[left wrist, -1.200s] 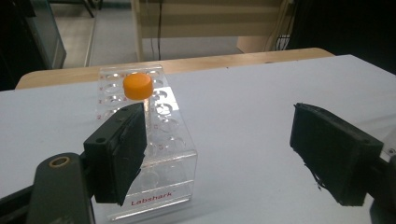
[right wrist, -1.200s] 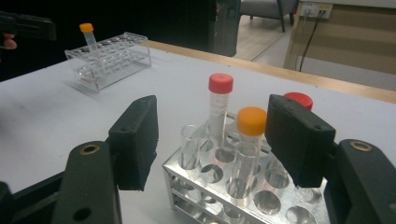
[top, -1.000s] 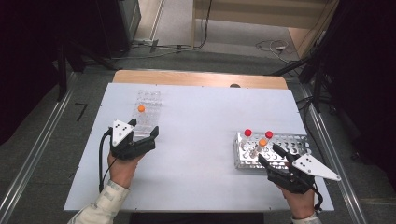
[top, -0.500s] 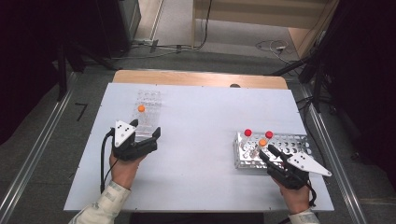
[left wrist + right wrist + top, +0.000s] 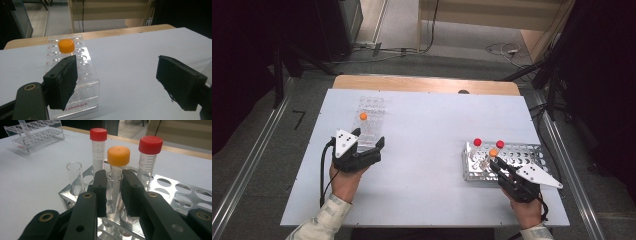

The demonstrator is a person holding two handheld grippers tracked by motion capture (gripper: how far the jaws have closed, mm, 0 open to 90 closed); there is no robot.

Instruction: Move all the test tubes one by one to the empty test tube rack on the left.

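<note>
My right gripper [image 5: 113, 185] is shut on an uncapped clear tube [image 5: 113, 195] that stands in the metal rack [image 5: 175, 188]. An orange-capped tube [image 5: 118, 156] stands right behind it, with two red-capped tubes [image 5: 98, 135] [image 5: 150, 145] to either side and a second uncapped tube [image 5: 74, 177] at the left. In the high view this gripper [image 5: 494, 164] sits at the rack's [image 5: 524, 152] near left corner. My left gripper [image 5: 116, 77] is open and holds nothing. Its left jaw overlaps the near end of a clear plastic rack [image 5: 85, 82], which carries one orange-capped tube [image 5: 66, 46].
The white table [image 5: 427, 145] has a wide bare stretch between the two racks. A wooden strip [image 5: 427, 84] runs along its far edge. Cables trail from both grippers toward the person's sleeves at the near edge.
The right gripper has edged slightly forward into the metal rack. The left gripper has barely shifted beside the clear rack.
</note>
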